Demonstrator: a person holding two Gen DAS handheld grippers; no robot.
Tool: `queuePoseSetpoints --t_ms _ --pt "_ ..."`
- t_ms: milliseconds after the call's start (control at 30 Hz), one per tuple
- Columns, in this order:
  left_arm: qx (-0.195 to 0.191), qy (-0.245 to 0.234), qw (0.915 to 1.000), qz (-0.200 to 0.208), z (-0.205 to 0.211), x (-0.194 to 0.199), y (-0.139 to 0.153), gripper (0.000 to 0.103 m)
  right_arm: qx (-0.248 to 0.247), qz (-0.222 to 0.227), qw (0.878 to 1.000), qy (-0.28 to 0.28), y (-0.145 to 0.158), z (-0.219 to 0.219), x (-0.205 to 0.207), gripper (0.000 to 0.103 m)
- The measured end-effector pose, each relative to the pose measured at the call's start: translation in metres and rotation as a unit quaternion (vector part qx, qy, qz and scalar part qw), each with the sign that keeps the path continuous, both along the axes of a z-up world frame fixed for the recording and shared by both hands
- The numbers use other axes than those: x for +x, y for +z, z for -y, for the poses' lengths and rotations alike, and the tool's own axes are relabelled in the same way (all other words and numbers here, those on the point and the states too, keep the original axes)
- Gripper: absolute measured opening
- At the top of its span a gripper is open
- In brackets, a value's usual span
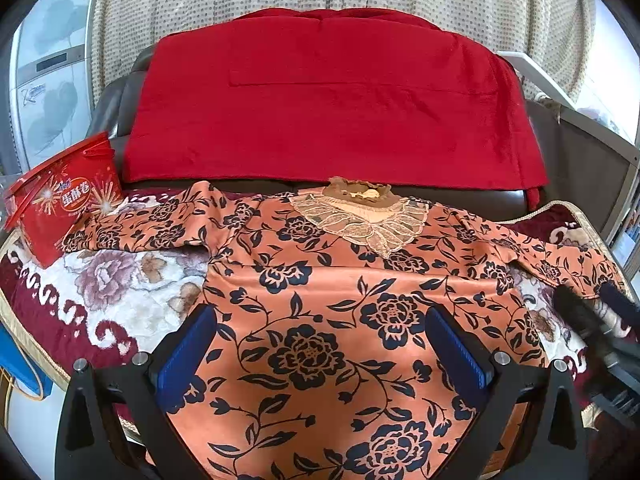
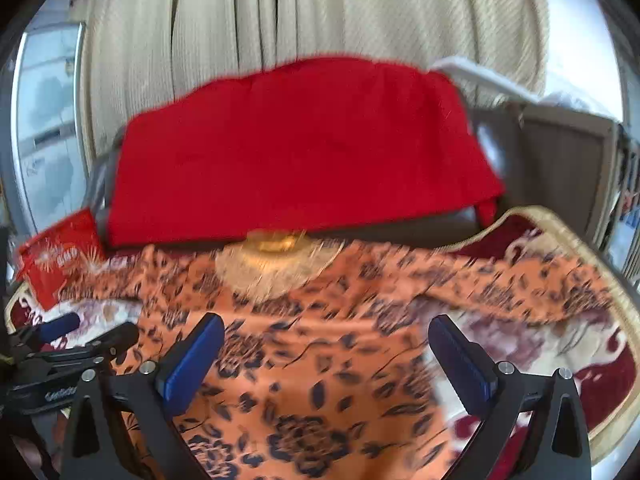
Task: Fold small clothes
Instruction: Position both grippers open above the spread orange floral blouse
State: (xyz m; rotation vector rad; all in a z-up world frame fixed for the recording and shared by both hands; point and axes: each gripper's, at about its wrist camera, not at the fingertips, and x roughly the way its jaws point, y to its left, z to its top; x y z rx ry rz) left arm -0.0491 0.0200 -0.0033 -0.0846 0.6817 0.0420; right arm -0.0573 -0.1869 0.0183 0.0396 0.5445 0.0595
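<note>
An orange blouse [image 1: 320, 320] with dark blue flowers and a lace collar [image 1: 362, 216] is lying flat, sleeves outstretched, on a floral blanket [image 1: 100, 300] below a red cloth [image 1: 332, 100]. A red box [image 1: 60, 196] is touching one sleeve. The left claw [image 1: 320, 356] and the right claw [image 2: 326, 360] are hovering spread above it, holding nothing.

Motion blur smears the whole right wrist view, dissolving the floral blouse [image 2: 304, 360] print ahead of the tongs. In the left wrist view, the blouse hem runs off the bottom edge behind the tongs, and the right tongs [image 1: 596, 300] are blurred.
</note>
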Motion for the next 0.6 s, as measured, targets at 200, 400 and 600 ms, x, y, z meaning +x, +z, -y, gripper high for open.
queuePoseSetpoints --t_ms 200,400,600 --pt "-0.003 0.011 0.9999 -0.007 -0.006 0.003 -0.007 0.103 -0.009 -0.021 1.000 0.003 -0.016 -0.022 0.004 0.103" --pt "0.000 0.016 0.9998 -0.009 -0.009 0.004 -0.010 0.103 -0.018 -0.024 1.000 0.000 -0.017 -0.023 0.005 0.103" --pt "0.002 0.020 0.9998 -0.008 -0.010 0.004 -0.010 0.103 -0.023 -0.024 0.999 -0.007 -0.019 -0.021 0.006 0.103"
